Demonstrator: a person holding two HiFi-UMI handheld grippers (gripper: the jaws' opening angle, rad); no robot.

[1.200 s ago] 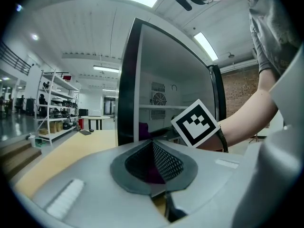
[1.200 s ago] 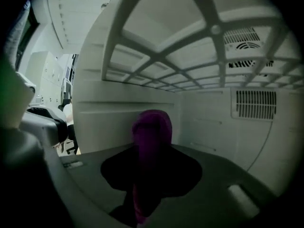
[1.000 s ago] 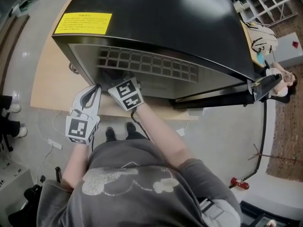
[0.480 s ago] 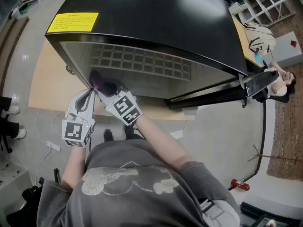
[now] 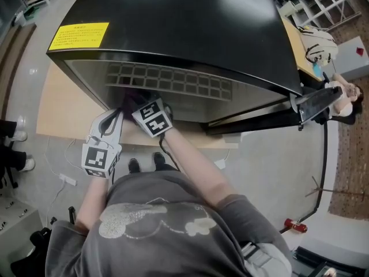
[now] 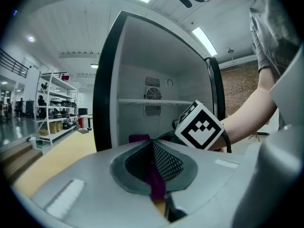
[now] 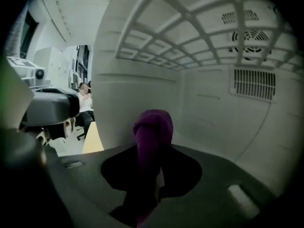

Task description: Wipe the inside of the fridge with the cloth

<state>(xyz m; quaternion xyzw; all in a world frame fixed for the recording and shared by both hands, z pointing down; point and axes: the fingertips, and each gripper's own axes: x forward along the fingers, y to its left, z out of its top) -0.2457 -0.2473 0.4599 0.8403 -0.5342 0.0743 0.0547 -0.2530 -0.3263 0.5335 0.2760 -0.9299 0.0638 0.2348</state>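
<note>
the right claw (image 7: pixel 154 161) is closed tight on the bunched purple cloth (image 7: pixel 153 126), which stands up from between its jaws in the lower centre of the right gripper view. the left claw (image 6: pixel 153 148) has its jaws together and grips nothing large. a thin purple sliver shows low in the seam between them, and i cannot tell what it is.

the cloth is just inside the mouth of the black fridge with the white plastic interior (image 5: pixel 173 33). it sits near the left inner wall (image 7: pixel 137 94), below the white lattice shelf (image 7: pixel 190 27) at the top of that view. whether it touches the wall is not clear.

the step in hand looks like wiping that side wall. to do it well, the wad should press flat against the plastic and travel in overlapping passes. the hard jaw tips should stay off the surface, and the slotted vent (image 7: pixel 251 82) on the back wall at the right should be avoided.

in the head view the right forearm (image 5: pixel 187 157) reaches up from the lower centre into the opening. the left arm (image 5: pixel 95 195) is bent, and its claw hangs outside the fridge at the left, beside the right one.
</note>
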